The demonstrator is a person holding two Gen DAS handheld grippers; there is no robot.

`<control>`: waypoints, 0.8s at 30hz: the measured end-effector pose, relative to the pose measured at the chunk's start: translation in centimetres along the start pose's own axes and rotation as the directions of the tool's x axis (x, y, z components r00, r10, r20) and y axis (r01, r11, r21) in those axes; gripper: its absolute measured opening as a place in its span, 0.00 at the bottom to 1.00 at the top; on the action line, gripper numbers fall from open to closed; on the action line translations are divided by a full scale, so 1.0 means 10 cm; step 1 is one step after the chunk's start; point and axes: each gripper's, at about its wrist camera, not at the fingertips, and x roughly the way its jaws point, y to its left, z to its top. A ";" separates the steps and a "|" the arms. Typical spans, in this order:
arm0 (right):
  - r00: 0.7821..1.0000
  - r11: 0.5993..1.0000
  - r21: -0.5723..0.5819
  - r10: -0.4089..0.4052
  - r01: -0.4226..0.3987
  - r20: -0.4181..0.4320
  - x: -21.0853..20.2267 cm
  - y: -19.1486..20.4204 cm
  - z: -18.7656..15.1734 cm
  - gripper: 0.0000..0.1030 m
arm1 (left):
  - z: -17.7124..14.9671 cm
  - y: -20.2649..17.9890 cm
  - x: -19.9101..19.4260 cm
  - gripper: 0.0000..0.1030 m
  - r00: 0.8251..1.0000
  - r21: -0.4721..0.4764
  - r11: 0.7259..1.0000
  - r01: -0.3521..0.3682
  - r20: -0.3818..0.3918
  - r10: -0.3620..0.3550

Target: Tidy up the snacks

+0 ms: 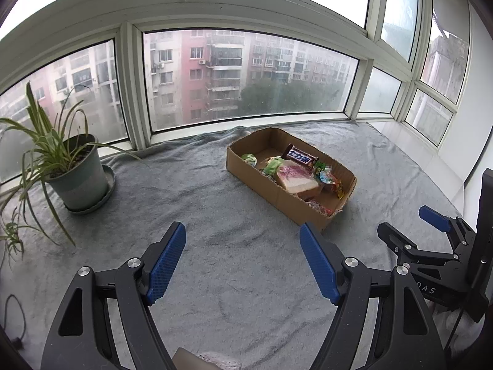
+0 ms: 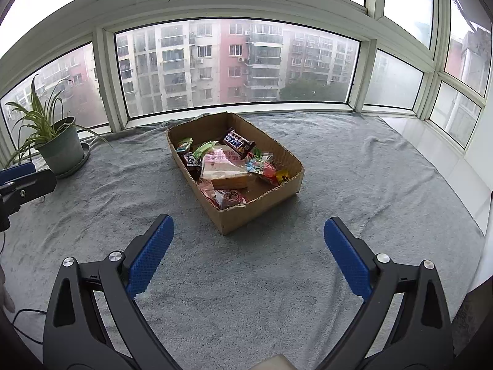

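Note:
A shallow cardboard box (image 1: 246, 171) (image 2: 234, 220) sits on the grey cloth, filled with snacks. A wrapped sandwich (image 1: 294, 178) (image 2: 223, 168) lies in its middle, a dark chocolate bar (image 1: 301, 156) (image 2: 238, 143) leans behind it, and small coloured packets lie around them. My left gripper (image 1: 243, 240) is open and empty, short of the box's near left corner. My right gripper (image 2: 249, 231) is open and empty, just in front of the box's near end. The right gripper also shows at the right of the left wrist view (image 1: 409, 219).
A potted spider plant (image 1: 77, 172) (image 2: 58, 148) stands at the far left by the window. The grey cloth (image 1: 215, 277) (image 2: 354, 185) covers the sill. A white ledge (image 2: 431, 154) runs along the right. A black cable (image 1: 15, 323) lies at the near left.

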 end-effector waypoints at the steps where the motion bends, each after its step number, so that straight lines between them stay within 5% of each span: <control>1: 1.000 1.000 0.001 0.000 0.000 0.000 0.00 0.00 0.00 0.97 | -0.01 0.00 0.00 0.74 1.000 0.001 1.000 -0.001 -0.001 0.001; 24: 1.000 1.000 -0.002 0.004 -0.004 -0.002 0.00 0.03 -0.01 0.97 | 0.01 0.00 -0.02 0.74 1.000 -0.001 1.000 -0.003 0.002 0.003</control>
